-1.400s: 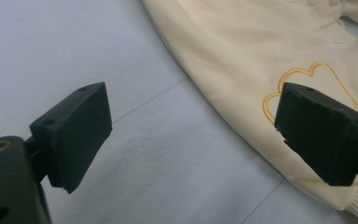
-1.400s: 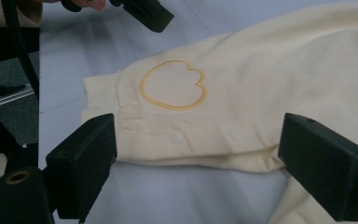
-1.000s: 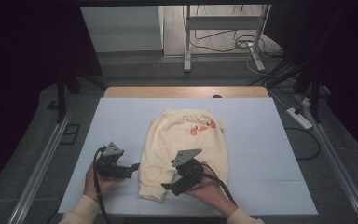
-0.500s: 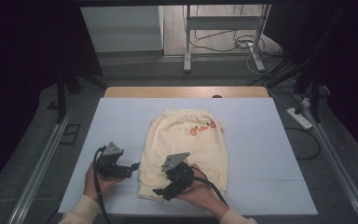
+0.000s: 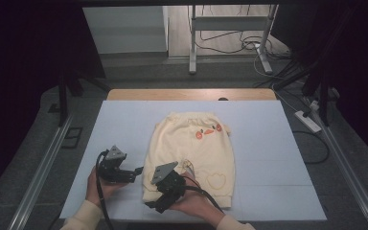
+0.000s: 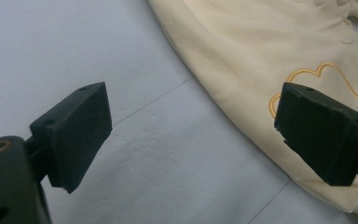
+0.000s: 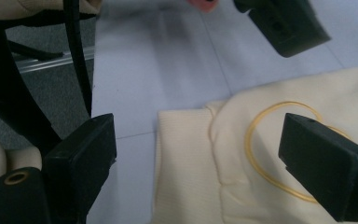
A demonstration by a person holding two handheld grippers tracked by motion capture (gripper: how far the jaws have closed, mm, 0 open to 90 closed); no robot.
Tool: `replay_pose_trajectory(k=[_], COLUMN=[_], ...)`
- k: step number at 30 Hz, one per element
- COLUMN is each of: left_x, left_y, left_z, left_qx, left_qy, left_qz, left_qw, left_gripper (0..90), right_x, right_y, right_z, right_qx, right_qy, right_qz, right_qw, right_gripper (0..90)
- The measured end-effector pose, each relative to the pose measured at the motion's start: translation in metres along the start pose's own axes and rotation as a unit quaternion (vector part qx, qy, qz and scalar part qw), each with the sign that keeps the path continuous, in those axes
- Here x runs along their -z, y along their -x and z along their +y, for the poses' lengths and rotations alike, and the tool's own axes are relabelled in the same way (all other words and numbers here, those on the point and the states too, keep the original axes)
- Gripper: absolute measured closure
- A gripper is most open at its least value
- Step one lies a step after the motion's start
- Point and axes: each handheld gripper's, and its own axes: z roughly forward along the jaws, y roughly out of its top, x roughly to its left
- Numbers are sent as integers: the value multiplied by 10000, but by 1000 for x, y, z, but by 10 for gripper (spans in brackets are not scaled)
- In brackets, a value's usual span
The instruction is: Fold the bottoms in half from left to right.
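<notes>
A soft, matt cream cloth garment with ribbed hem is seen on a smooth, matt pale blue mat; bare wood shows at the table's far edge.

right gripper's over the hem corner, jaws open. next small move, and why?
Probably lower the right gripper and shut it on the near-left hem corner of the cream garment. Its jaws stand wide open, with the ribbed hem lying flat between them on the white mat. The left gripper is open too, beside the garment's edge, holding nothing.
</notes>
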Motion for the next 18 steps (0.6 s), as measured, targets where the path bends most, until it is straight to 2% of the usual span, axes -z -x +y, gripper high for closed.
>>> replay_pose_trajectory(k=[11, 12, 18], left_x=[0, 0, 1], left_y=[-1, -1, -1], left_z=[0, 0, -1], left_qx=[-12, -17, -14], left_qy=[-16, -18, -15], left_qz=[18, 21, 29], left_qw=[10000, 10000, 10000], left_gripper=[108, 107, 108], right_x=[-19, -20, -23], right_y=[-6, -6, -5], right_z=[1, 1, -2], right_qx=[139, 157, 177], right_qy=[-285, -371, -466], right_qz=[66, 34, -56], right_qw=[9995, 9992, 9987], right_gripper=[129, 129, 143])
